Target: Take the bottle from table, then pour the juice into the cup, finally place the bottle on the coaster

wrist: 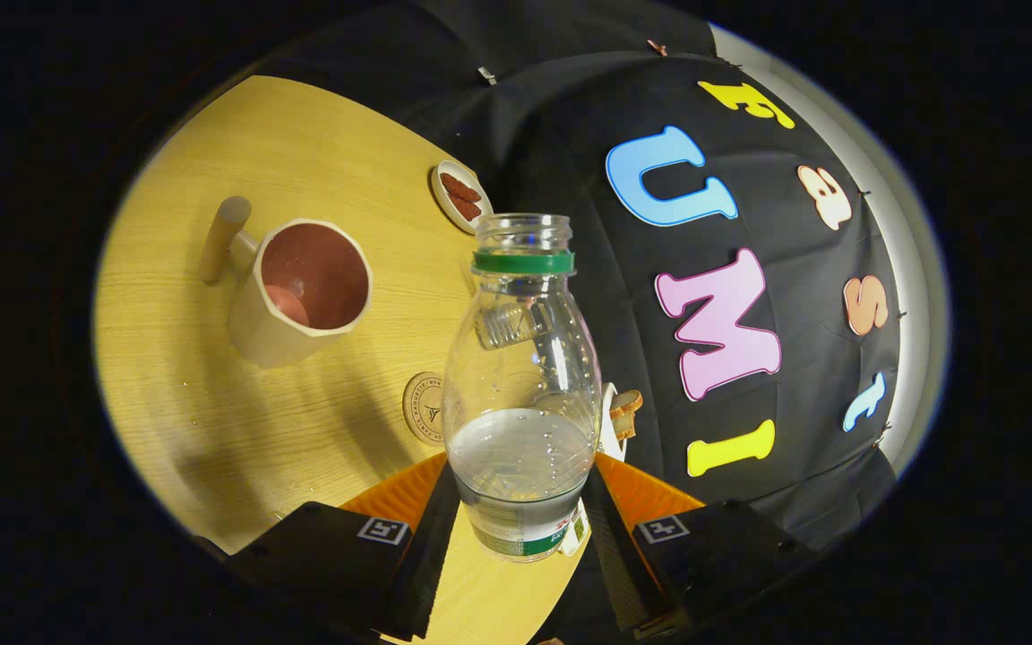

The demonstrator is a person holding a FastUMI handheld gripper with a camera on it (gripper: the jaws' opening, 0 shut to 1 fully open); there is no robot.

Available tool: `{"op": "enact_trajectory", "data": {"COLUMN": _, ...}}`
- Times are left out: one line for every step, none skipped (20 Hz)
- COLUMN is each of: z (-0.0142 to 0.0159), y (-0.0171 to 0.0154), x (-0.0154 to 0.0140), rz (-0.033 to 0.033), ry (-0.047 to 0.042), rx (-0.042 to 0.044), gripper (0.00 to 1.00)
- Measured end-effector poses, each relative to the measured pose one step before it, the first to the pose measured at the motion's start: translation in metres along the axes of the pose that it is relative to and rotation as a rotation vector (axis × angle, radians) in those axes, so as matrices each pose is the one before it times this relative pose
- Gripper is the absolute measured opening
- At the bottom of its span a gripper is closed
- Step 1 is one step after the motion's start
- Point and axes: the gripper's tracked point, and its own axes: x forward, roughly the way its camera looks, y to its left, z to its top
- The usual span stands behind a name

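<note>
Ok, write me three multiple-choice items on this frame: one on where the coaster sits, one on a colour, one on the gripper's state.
1. Where is the coaster?
A. on the table just left of the bottle
B. under the cup
C. inside the small dish

2. What colour is the ring on the bottle's neck?
A. red
B. green
C. blue

3. What is the gripper doing?
A. open above the cup
B. shut on nothing
C. shut on the bottle

Answers: 1 A, the disc lies bare beside the bottle; 2 B, the band under the open mouth is green; 3 C, both fingers press the bottle's lower sides.
</note>
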Motion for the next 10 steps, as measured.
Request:
{"op": "enact_trajectory", "data": {"z": 0.00016, "y": 0.00268, "x": 0.00115, "rz": 0.00598, "ry": 0.00636, "rx": -0.01883, "gripper": 0.77}}
{"op": "enact_trajectory", "data": {"z": -0.00062, "y": 0.0011, "x": 0.00128, "rz": 0.00409, "ry": 0.00525, "rx": -0.02171, "gripper": 0.77}}
{"op": "enact_trajectory", "data": {"z": -0.00011, "y": 0.0016, "x": 0.00113, "rz": 0.00335, "ry": 0.0045, "rx": -0.02366, "gripper": 0.77}}
{"op": "enact_trajectory", "data": {"z": -0.00052, "y": 0.00191, "x": 0.00026, "rz": 0.003, "ry": 0.00116, "rx": -0.02313, "gripper": 0.77}}
{"op": "enact_trajectory", "data": {"z": 0.00248, "y": 0.00002, "x": 0.00128, "rz": 0.00537, "ry": 0.00031, "rx": -0.02112, "gripper": 0.77}}
{"op": "enact_trajectory", "data": {"z": 0.00186, "y": 0.00177, "x": -0.00033, "rz": 0.00414, "ry": -0.0021, "rx": -0.01667, "gripper": 0.77}}
{"op": "enact_trajectory", "data": {"z": -0.00183, "y": 0.00352, "x": 0.00052, "rz": 0.00396, "ry": 0.00083, "rx": -0.01409, "gripper": 0.77}}
{"op": "enact_trajectory", "data": {"z": -0.00029, "y": 0.00227, "x": -0.00013, "rz": 0.00362, "ry": 0.00109, "rx": -0.01554, "gripper": 0.77}}
{"op": "enact_trajectory", "data": {"z": 0.00306, "y": 0.00045, "x": 0.0013, "rz": 0.00801, "ry": -0.00115, "rx": -0.01638, "gripper": 0.77}}
{"op": "enact_trajectory", "data": {"z": 0.00181, "y": 0.00245, "x": 0.00191, "rz": 0.01224, "ry": -0.00379, "rx": -0.01629, "gripper": 0.77}}
